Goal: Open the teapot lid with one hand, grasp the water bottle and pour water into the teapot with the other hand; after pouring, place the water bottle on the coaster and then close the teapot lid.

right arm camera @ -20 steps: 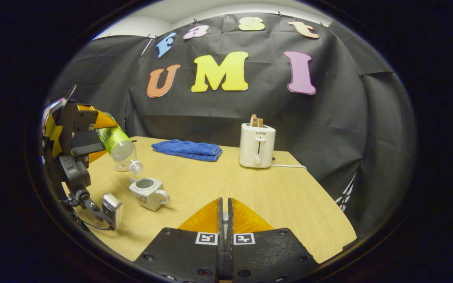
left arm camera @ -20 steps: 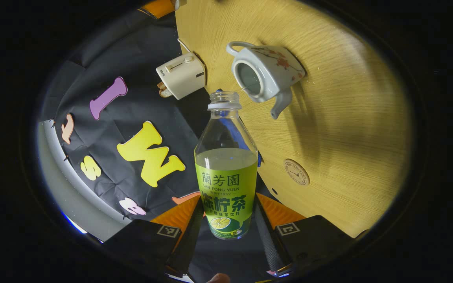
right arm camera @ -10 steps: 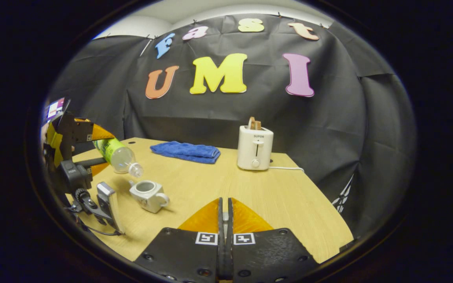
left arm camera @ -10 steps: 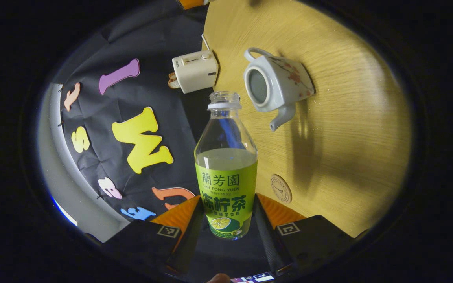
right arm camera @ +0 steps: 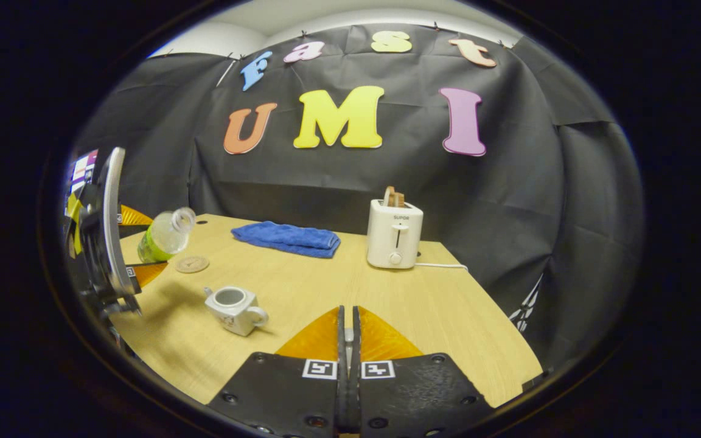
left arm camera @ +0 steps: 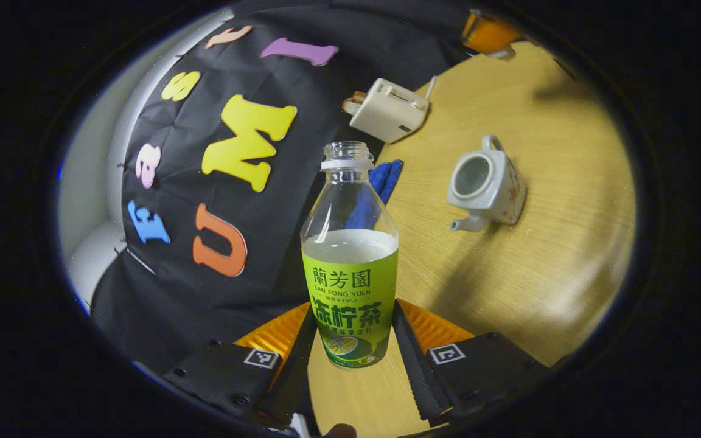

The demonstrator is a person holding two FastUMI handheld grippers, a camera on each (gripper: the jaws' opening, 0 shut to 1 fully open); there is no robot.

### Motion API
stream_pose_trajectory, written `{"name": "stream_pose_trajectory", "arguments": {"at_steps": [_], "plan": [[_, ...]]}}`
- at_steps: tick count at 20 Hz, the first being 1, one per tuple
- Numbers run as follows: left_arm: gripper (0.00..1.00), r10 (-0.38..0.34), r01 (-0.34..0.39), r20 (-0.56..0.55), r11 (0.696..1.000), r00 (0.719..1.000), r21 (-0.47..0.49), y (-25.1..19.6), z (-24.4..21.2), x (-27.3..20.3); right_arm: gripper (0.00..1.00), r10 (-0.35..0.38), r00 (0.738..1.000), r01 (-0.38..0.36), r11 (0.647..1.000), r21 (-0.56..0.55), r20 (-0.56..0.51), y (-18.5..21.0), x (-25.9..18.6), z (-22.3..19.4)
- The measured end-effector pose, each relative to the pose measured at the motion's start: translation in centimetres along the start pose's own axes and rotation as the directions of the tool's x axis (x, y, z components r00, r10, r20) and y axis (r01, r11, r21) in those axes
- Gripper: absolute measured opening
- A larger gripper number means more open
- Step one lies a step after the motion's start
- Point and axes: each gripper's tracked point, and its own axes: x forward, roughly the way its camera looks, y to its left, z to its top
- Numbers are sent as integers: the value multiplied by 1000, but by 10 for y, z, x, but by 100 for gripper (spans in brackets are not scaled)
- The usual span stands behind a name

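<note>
Tilted back from teapot (left arm camera: 487, 185), water bottle (left arm camera: 350, 267) (uncapped) between left tongs (left arm camera: 350, 347)

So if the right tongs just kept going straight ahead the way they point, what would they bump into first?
Probably the black cloth wall behind the table; the path passes between the towel and the toaster, though depth is hard to judge.

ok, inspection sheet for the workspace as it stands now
Surface: wooden table, dry as far as seen.
Job's things: water bottle uncapped, part full; teapot open, lid hidden; coaster bare.
Clutter: blue towel, toaster holding toast.
Grippers: left gripper shut on the bottle; right gripper shut; whether it pinches something is unclear.
Cables: white toaster cord.
Surroundings: black cloth wall.
</note>
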Motion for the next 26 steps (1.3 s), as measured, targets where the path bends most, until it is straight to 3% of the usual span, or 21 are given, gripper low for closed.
{"name": "stream_pose_trajectory", "arguments": {"at_steps": [3, 6, 7, 8, 16, 20, 26], "plan": [[74, 19, -7, 47, 968, 999, -251, 17, 0, -5, 0, 5, 1000, -5, 1000, 5, 0, 8, -2, 4], [75, 31, 9, 79, 886, 996, -464, 40, -4, -2, 2, 1, 1000, -1, 1000, 2, 6, 15, -3, 10], [78, 32, 15, 83, 860, 996, -511, 47, -7, 1, 0, 1, 1000, -1, 1000, 3, 7, 17, -3, 11], [74, 36, 16, 83, 837, 996, -547, 53, -13, 3, 2, -2, 1000, 2, 1000, 0, 9, 19, -4, 13], [75, 75, 75, 154, 619, 985, -782, 96, -18, 60, 0, -26, 1000, 26, 1000, -14, 2, 31, -2, 17], [75, 107, 72, 165, 583, 980, -809, 104, -25, 81, 0, -32, 1000, 32, 999, -22, -2, 36, 0, 18], [75, 67, 97, 159, 543, 985, -834, 87, -38, 116, 0, -35, 999, 35, 999, -27, -17, 41, 6, 14]]}}
